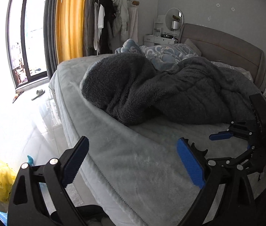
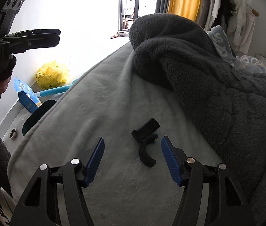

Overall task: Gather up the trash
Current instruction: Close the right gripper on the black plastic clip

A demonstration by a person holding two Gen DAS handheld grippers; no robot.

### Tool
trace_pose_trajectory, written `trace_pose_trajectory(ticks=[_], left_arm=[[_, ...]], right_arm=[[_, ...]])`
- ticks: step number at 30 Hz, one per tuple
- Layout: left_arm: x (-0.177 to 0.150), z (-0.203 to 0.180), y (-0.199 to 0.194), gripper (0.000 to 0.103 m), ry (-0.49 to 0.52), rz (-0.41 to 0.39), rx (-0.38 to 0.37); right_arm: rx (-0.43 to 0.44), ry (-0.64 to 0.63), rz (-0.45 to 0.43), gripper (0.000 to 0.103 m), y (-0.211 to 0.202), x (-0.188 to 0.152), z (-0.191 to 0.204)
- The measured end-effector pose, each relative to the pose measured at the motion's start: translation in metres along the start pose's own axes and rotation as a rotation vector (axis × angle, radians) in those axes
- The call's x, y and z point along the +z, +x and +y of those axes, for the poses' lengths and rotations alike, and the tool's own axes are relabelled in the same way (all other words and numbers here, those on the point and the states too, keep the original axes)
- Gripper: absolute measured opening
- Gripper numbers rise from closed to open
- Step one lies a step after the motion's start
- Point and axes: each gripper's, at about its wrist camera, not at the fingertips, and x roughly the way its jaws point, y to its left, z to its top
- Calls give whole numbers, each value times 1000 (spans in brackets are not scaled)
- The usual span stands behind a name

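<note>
Hanging over the pale grey bed cover [image 2: 99, 98], the right gripper [image 2: 133, 160] stands with its jaws apart and nothing pressed between the blue pads [image 2: 171, 163]. Black plastic pieces [image 2: 146, 139] lie on the cover just ahead of it: a curved piece sits between the fingertips, nearer the right-hand pad and touching neither, with a blockier piece just beyond it. The left gripper [image 1: 133, 162] is also wide and empty, held over the bed's near edge. Beyond the pieces a dark grey fleece blanket [image 2: 217, 79] is heaped across the bed. To the left, on the floor beside the bed, are a blue carton [image 2: 27, 98] and, farther off, a crumpled yellow plastic bag [image 2: 51, 74]. At the far end hangs a yellow curtain [image 2: 185, 0].
</note>
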Motion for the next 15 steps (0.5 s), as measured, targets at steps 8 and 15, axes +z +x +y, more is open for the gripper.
trace_pose_trajectory(ticks=[8,15], left_arm=[[-7,-10,28,96,-12,45,-33],[-16,-17,51,96,-20,70,-86]], right_arm=[[33,-11,23,44,19,-7,-7],[49,-3,35,30,26,-14,-16]])
